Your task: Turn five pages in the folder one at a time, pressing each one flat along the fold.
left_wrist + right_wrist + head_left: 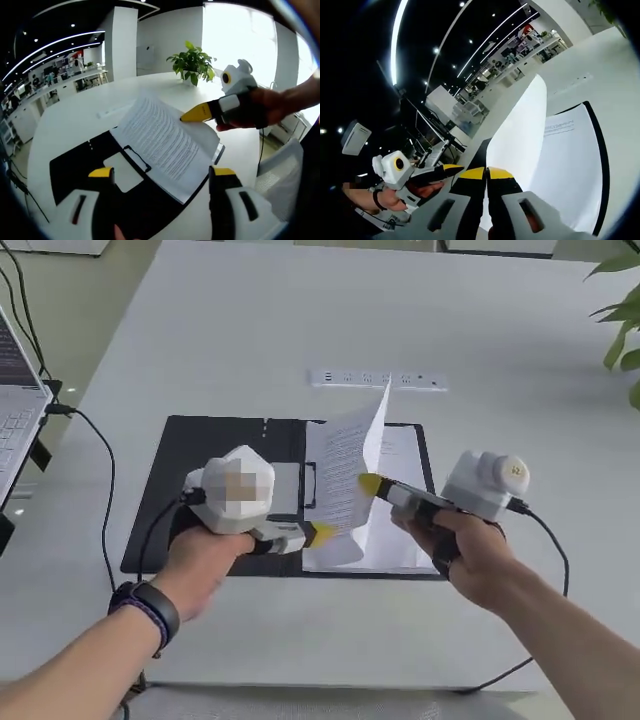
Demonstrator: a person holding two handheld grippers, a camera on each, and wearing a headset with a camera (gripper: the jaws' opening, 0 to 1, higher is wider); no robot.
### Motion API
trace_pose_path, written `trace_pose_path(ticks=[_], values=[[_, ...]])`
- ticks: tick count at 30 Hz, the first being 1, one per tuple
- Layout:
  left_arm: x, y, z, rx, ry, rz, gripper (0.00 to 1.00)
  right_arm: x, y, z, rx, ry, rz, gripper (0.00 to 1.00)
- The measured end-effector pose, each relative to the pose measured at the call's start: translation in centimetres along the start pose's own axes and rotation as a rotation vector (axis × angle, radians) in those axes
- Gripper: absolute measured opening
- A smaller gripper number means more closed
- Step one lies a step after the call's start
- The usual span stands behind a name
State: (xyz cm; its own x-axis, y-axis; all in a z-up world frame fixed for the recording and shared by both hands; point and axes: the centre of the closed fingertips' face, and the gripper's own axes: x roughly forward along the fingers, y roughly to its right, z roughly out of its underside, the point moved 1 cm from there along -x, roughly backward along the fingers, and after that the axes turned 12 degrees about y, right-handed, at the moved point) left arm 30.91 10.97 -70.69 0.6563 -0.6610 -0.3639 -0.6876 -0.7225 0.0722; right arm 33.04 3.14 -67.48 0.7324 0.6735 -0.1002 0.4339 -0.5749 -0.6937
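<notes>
your right gripper pinches the raised page above the folder; your left gripper gapes wide, empty.

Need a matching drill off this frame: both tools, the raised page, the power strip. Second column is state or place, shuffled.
Column one
1. left tool
2. right tool
3. lifted page
4. power strip

Column two
A. lying flat beyond the far edge of the folder
B. jaws apart, gripping nothing
C. jaws closed on paper
D. standing up, mid-turn

Pairs: 1-B, 2-C, 3-D, 4-A
</notes>
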Motion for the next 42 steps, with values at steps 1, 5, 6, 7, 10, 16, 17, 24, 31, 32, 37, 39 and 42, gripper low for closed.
trace_pose_path(ticks=[1,5,6,7,10,16,17,24,31,32,37,39,42], values=[[-0.3,-0.2,0.1,-0.001,0.001,-0.004,0.76,0.2,-0.2,0.1,-0.002,-0.005,-0.005,0.00],[-1.7,-1.1,0.6,-0.009,0.005,-0.030,0.77,1.3,-1.0,0.4,-0.004,-0.019,-0.026,0.00],[-2.1,-1.3,0.7,-0.009,0.005,-0.036,0.77,1.5,-1.3,0.5,-0.005,-0.022,-0.031,0.00],[-2.4,-1.5,0.9,-0.011,0.004,-0.042,0.77,1.9,-1.5,0.7,-0.006,-0.027,-0.038,0.00],[-3.4,-2.6,1.3,-0.026,0.009,-0.069,0.78,2.7,-2.2,1.0,-0.008,-0.039,-0.056,0.00],[-5.3,-3.9,1.9,-0.043,0.012,-0.112,0.79,4.6,-4.0,2.0,-0.010,-0.065,-0.100,0.00],[-5.7,-4.2,2.0,-0.045,0.013,-0.121,0.80,4.8,-4.3,2.1,-0.009,-0.068,-0.107,0.00],[-7.7,-5.5,2.2,-0.051,0.021,-0.160,0.80,6.5,-5.8,3.5,0.001,-0.097,-0.144,0.00],[-9.4,-6.4,3.0,-0.064,0.026,-0.199,0.81,7.6,-7.0,5.1,0.006,-0.137,-0.168,0.00],[-9.7,-6.6,3.2,-0.068,0.027,-0.206,0.81,7.8,-7.2,5.4,0.008,-0.142,-0.172,0.00],[-10.6,-7.2,3.7,-0.087,0.028,-0.227,0.82,8.6,-7.3,6.5,0.015,-0.168,-0.175,0.00],[-11.1,-7.3,3.9,-0.095,0.032,-0.236,0.82,9.0,-6.9,7.0,0.025,-0.183,-0.174,0.00],[-11.6,-7.2,4.3,-0.104,0.029,-0.245,0.82,9.6,-6.4,7.9,0.039,-0.205,-0.169,0.00]])
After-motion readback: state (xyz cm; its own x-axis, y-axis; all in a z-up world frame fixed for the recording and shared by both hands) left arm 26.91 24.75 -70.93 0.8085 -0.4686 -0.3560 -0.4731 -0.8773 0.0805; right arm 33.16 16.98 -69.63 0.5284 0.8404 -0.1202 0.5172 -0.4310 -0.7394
